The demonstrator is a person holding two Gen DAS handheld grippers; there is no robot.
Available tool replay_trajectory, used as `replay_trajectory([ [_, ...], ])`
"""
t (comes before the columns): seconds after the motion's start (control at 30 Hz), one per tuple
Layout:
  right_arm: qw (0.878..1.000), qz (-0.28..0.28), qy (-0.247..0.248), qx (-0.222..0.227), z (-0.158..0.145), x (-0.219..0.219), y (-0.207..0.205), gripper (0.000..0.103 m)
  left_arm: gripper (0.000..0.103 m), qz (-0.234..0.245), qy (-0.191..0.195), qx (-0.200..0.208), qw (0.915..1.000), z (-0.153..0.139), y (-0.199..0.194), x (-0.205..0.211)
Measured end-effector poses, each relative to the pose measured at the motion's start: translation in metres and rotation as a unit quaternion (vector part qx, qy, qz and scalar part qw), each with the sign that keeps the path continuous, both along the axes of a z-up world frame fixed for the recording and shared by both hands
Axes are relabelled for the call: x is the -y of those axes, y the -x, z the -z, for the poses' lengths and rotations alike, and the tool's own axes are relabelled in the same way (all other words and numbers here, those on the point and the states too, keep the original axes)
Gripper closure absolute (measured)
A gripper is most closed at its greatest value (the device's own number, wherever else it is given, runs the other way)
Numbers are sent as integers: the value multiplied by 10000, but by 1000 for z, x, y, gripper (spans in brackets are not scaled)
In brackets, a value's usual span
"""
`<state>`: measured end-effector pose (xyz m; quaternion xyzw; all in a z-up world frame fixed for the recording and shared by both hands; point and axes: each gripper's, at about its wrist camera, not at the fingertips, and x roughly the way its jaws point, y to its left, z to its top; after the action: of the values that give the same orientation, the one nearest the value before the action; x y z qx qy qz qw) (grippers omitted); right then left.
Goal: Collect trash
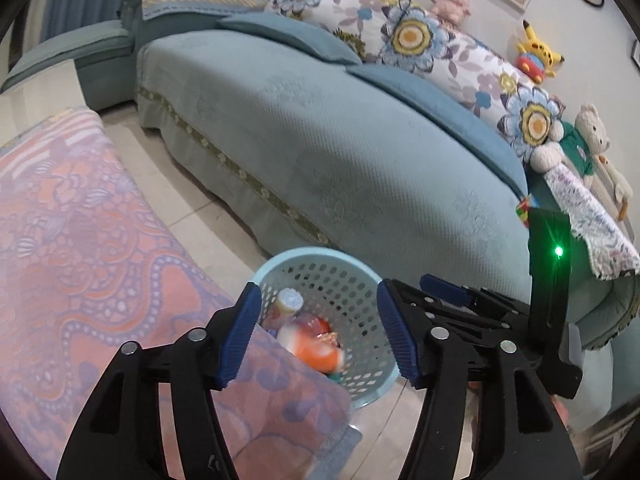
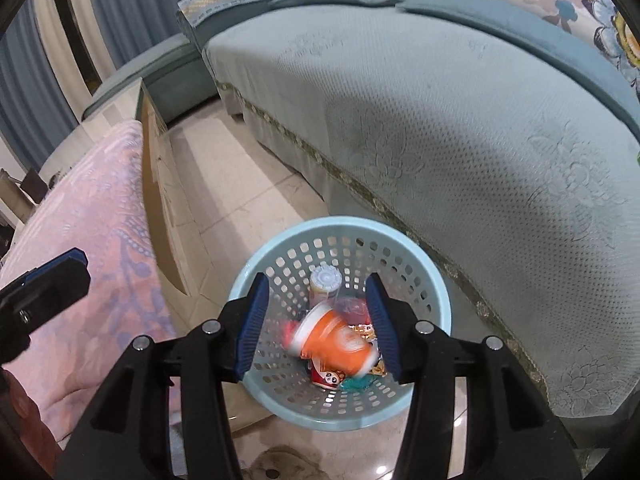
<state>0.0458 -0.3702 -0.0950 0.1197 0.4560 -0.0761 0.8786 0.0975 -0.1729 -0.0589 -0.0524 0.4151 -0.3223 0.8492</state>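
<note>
At lower centre of both views, both tools, left [image 1: 318, 332] and right [image 2: 316, 324], spread and empty above the blue basket [image 2: 438, 300], blurred orange cup [image 2: 334, 342] dropping among trash inside; drop step likely finishing, next probably seeking remaining litter.

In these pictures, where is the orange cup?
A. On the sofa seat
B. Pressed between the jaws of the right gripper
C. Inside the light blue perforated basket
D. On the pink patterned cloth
C. The orange cup, blurred, is inside the light blue basket among other trash, below the open jaws of the right gripper, which do not touch it.
</note>
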Motion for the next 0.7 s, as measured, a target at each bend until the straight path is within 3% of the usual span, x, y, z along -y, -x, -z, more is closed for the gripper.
replay_trajectory([
  [0.1,9991,-92,24,407,-23,-9,16,56,38,-159,46,329,9993,-19,16,-9],
  [0.13,9980,-105,109,606,-33,-14,24,56,31,-230,47,498,9985,-26,23,-12],
  [0.27,9866,-86,550,1536,-68,-34,56,43,22,-799,-144,1356,9874,-51,57,-34],
  [0.33,9760,-82,886,1987,-80,-49,73,42,18,-1189,-187,1722,9777,-60,73,-49],
  [0.43,9675,-18,1191,2230,-90,-69,81,42,16,-1648,-409,2239,9597,-70,92,-64],
  [0.53,9654,-17,1145,2344,-95,-80,82,42,13,-1868,-565,2436,9500,-72,100,-72],
  [0.7,9607,45,1211,2497,-96,-92,85,42,13,-1889,-667,2436,9490,-68,97,-75],
])
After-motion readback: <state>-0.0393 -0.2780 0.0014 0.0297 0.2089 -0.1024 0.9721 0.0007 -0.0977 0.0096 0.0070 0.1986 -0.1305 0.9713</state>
